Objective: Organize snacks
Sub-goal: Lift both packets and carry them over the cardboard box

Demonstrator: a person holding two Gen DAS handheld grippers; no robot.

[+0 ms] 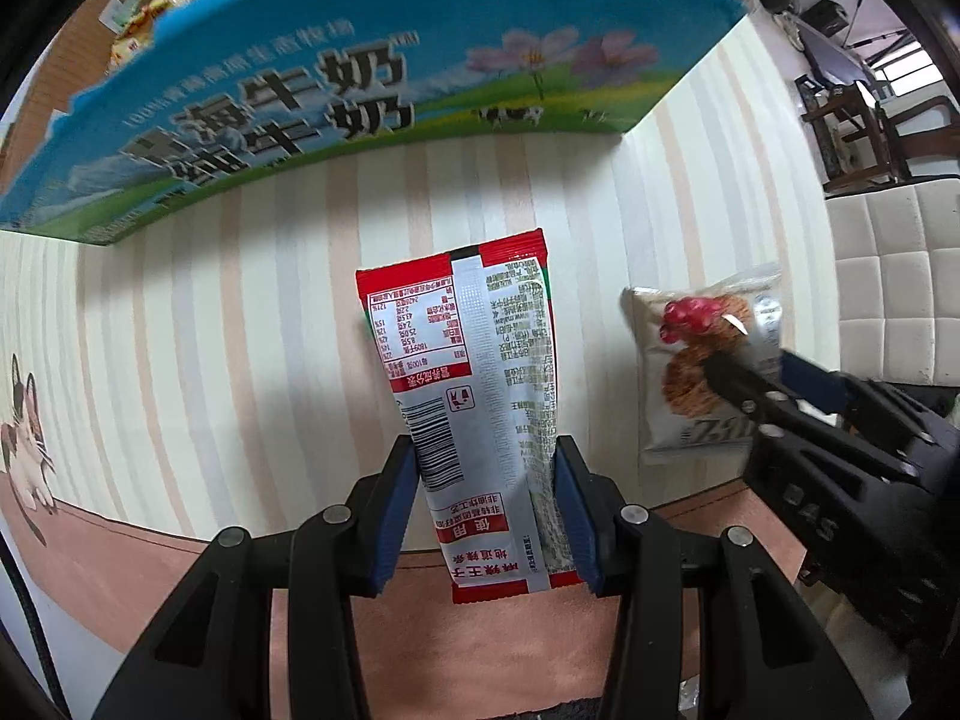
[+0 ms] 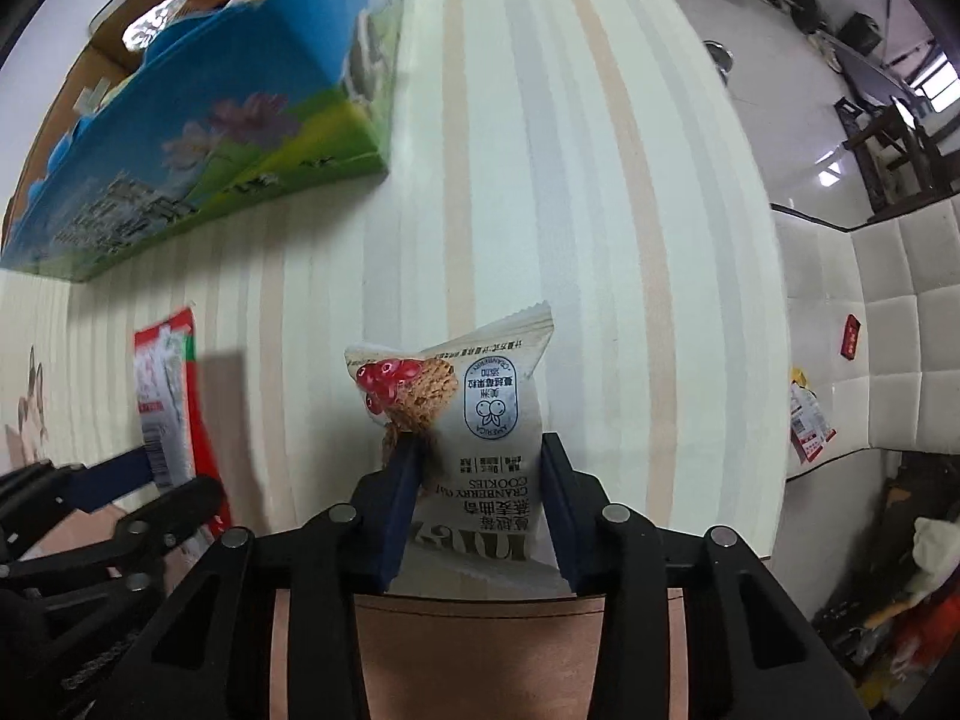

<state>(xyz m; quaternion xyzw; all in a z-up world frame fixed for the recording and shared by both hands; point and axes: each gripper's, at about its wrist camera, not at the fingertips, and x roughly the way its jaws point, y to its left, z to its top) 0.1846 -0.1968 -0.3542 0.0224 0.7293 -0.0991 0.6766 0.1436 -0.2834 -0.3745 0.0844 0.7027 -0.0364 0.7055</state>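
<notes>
My left gripper is shut on a red and silver snack packet, held above the striped tablecloth. My right gripper is shut on a white cranberry oat cookie packet. The cookie packet and right gripper also show in the left wrist view, to the right. The red packet and left gripper show at the left of the right wrist view. A blue and green milk carton box holding several snacks stands ahead to the left; it also shows in the right wrist view.
The table's right edge borders white padded seating, where a small red box and a snack packet lie. A cat print marks the cloth at left. Chairs and furniture stand beyond.
</notes>
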